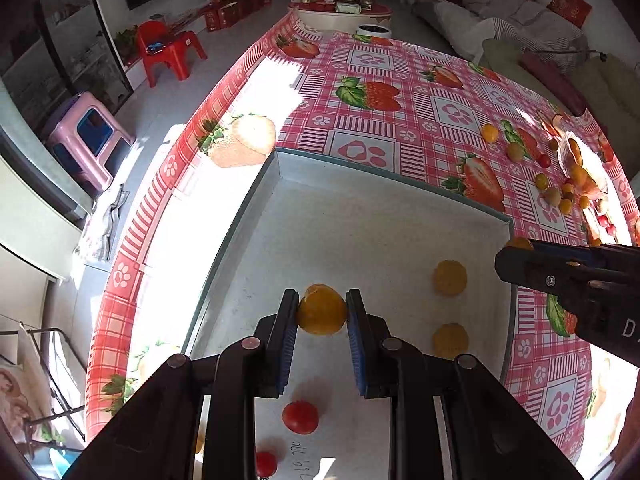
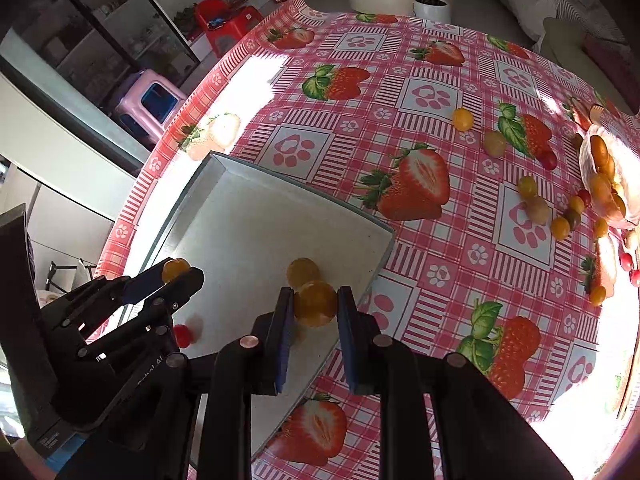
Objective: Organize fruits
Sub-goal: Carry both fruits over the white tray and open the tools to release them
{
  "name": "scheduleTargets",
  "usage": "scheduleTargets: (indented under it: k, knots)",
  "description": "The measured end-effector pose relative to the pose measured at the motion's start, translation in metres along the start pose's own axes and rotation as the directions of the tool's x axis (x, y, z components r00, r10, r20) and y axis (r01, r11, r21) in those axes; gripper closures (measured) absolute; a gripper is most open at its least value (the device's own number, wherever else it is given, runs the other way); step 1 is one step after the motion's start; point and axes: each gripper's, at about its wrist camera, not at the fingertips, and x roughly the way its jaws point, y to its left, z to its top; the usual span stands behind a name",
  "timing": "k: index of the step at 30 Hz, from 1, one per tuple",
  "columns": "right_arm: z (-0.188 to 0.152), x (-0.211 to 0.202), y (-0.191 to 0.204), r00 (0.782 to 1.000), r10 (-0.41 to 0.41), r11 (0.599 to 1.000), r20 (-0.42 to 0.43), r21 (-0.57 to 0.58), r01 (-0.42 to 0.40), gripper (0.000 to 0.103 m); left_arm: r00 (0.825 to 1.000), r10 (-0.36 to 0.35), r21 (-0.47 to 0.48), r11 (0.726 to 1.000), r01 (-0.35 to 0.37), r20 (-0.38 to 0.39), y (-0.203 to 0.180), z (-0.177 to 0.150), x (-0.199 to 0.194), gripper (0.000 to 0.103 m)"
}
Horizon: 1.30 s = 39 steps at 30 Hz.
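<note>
I found both grippers loaded over the grey tray [image 1: 256,216], which lay on the desk [image 1: 400,128] under a strawberry-print cloth. The left gripper [image 1: 322,312] had its jaws clenched on a yellow fruit [image 1: 322,310], held above the tray floor near its middle. The right gripper [image 2: 314,306] had its jaws clenched on an orange fruit [image 2: 316,304], poised over the tray's right edge.

In the tray I counted two yellow fruits [image 1: 450,278] towards the right wall and two red fruits [image 1: 300,417] near the front. The loose fruits [image 2: 538,208] yet to be gathered lay scattered well apart to the right, beside a small clear dish [image 2: 600,184].

I judged the step in hand to be the deposit of both pieces. To do it well, I would lower each gripper until the fruit was just off the tray floor before releasing, as round pieces would likely roll if dropped. I would set the left piece near the other yellow ones if sorting by colour was intended. The right gripper needed to move further inside the rim; released where it was, its fruit could strike the wall and fall onto the cloth. I would part the jaws slowly and lift straight up.
</note>
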Motion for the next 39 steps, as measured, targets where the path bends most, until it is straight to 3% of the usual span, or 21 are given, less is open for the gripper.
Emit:
scheduleTargets:
  k: [10, 24, 26, 28, 29, 30, 31, 32, 34, 39]
  knots:
    - [0.035, 0.051, 0.014, 0.998, -0.011, 1.0, -0.066, -0.018, 0.01, 0.079, 0.999, 0.023, -0.018, 1.0, -0.024, -0.04, 0.014, 0.002, 0.031, 0.078]
    - [0.045, 0.088, 0.013, 0.99, -0.037, 0.999, -0.134, -0.02, 0.035, 0.078, 0.998, 0.034, 0.016, 0.999, -0.034, -0.053, 0.012, -0.005, 0.036, 0.077]
    - [0.045, 0.088, 0.012, 0.991, -0.016, 1.0, -0.136, -0.007, 0.016, 0.074, 0.998, 0.037, 0.019, 0.999, -0.036, -0.052, 0.012, -0.006, 0.036, 0.077]
    - [0.046, 0.087, 0.012, 0.991, 0.001, 1.0, -0.137, 0.004, -0.001, 0.061, 0.998, 0.041, 0.026, 0.999, -0.04, -0.052, 0.012, -0.005, 0.036, 0.077]
    - [0.046, 0.087, 0.012, 0.991, -0.005, 1.0, -0.135, 0.005, 0.006, 0.044, 0.998, 0.044, 0.03, 0.999, -0.043, -0.053, 0.011, -0.005, 0.036, 0.074]
    - [0.047, 0.085, 0.01, 0.992, -0.007, 1.0, -0.128, 0.008, 0.008, 0.034, 0.997, 0.048, 0.033, 0.998, -0.046, -0.054, 0.011, -0.005, 0.036, 0.067]
    - [0.048, 0.082, 0.009, 0.992, 0.001, 1.0, -0.122, 0.014, 0.001, 0.034, 0.998, 0.054, 0.033, 0.998, -0.052, -0.045, 0.011, -0.005, 0.034, 0.037]
    - [0.048, 0.08, 0.007, 0.993, 0.013, 1.0, -0.119, 0.023, -0.01, 0.034, 0.998, 0.067, 0.03, 0.997, -0.066, -0.016, 0.01, -0.006, 0.03, 0.022]
    - [0.049, 0.073, 0.002, 0.993, 0.038, 0.999, -0.109, 0.041, -0.034, 0.033, 0.997, 0.073, 0.036, 0.997, -0.073, 0.019, 0.009, -0.007, 0.024, 0.022]
    - [0.049, 0.047, -0.007, 0.994, 0.086, 0.993, -0.062, 0.091, -0.08, 0.026, 0.997, 0.071, 0.054, 0.996, -0.071, -0.01, 0.001, -0.006, 0.024, 0.022]
